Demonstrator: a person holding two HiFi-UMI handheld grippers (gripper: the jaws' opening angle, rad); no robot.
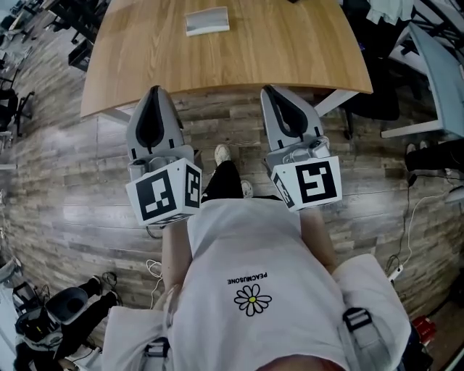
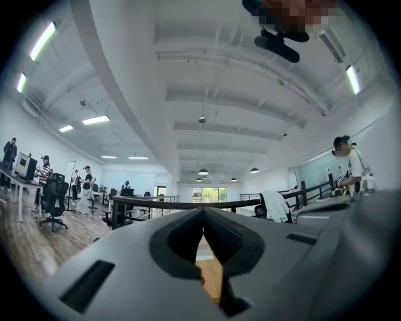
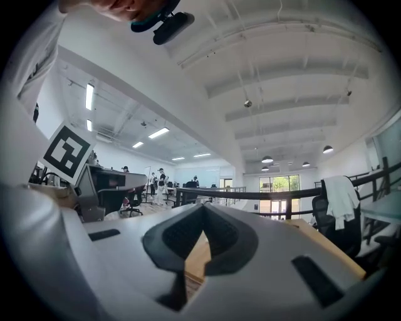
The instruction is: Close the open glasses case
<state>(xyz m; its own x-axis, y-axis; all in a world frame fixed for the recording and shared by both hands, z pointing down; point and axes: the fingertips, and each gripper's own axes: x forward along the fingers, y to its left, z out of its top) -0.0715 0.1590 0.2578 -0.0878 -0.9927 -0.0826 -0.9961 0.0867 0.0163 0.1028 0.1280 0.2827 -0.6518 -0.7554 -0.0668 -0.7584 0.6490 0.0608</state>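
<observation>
The glasses case [image 1: 207, 20], pale grey, lies open at the far side of the wooden table [image 1: 290, 51]. Both grippers hang side by side over the floor, just short of the table's near edge and well away from the case. My left gripper [image 1: 154, 90] is shut with nothing in it; in the left gripper view its jaws meet at the tip [image 2: 202, 210], and a strip of table wood shows through the gap below. My right gripper [image 1: 267, 89] is likewise shut and empty, its jaws touching [image 3: 203, 208] over the table edge [image 3: 197, 258].
Grey wood-plank floor [image 1: 58, 188] lies under the grippers. A white table [image 1: 435, 80] and cables stand at the right, black office chairs [image 1: 11, 101] at the left, and gear [image 1: 58, 308] on the floor at lower left. People stand far off across the office.
</observation>
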